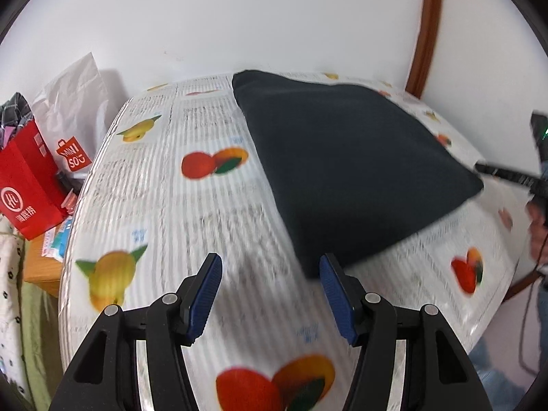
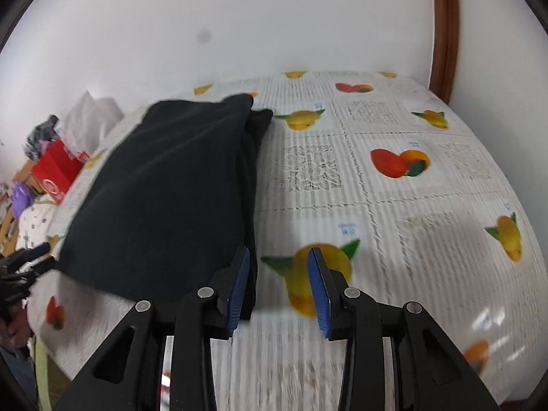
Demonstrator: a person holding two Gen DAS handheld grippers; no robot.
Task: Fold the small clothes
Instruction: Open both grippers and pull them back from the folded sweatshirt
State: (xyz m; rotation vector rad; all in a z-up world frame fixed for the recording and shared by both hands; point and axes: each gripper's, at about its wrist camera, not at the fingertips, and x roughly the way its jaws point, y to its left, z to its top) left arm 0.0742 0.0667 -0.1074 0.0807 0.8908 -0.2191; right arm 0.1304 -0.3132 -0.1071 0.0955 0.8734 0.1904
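Note:
A dark folded garment [image 1: 346,167] lies flat on the fruit-print tablecloth [image 1: 164,205]. My left gripper [image 1: 270,274] is open and empty, just left of the garment's near corner. In the right wrist view the garment [image 2: 171,198] lies in folded layers at the left. My right gripper [image 2: 278,267] is open and empty, its left finger at the garment's near right edge. The right gripper also shows at the far right of the left wrist view [image 1: 507,174], beside the garment's right corner. The left gripper shows at the left edge of the right wrist view [image 2: 20,270].
A red paper bag [image 1: 27,185], a white Miniso bag [image 1: 72,116] and clutter stand off the table's left edge. A white wall runs behind, with a brown wooden frame [image 1: 428,27] at the back right. The tablecloth [image 2: 394,205] extends right of the garment.

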